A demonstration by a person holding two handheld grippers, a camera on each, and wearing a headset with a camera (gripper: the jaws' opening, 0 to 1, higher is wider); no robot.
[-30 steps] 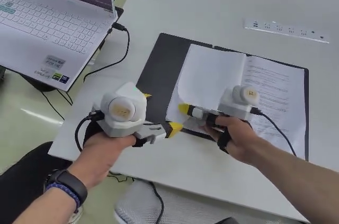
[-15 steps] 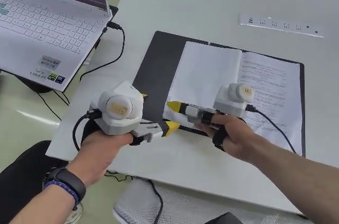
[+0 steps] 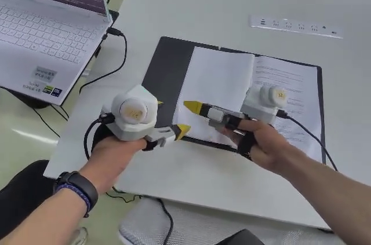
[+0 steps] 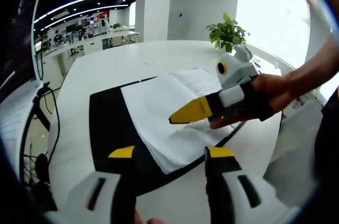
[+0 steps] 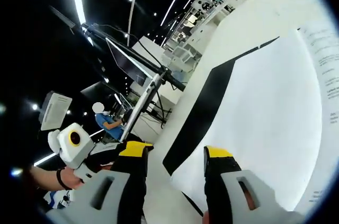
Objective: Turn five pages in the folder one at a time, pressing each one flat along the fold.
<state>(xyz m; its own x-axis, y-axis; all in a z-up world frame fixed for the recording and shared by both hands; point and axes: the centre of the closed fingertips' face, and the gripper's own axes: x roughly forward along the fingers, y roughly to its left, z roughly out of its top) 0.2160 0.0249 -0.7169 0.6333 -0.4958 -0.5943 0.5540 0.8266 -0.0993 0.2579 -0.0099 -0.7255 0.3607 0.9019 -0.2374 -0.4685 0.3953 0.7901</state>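
Laptop (image 3: 49,33) cut off at left — print on the page (image 3: 290,83) unreadably small.

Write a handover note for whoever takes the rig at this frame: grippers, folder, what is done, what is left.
Left gripper: open, empty, at the near edge of the folder.
Right gripper: open, above the near part of the turned page; contact cannot be told.
Folder: open on the table; turned page blank side up on the left half, printed page on the right.
Done: at least one page turned; the count cannot be read.
Left: likely press along the fold, then continue to five.
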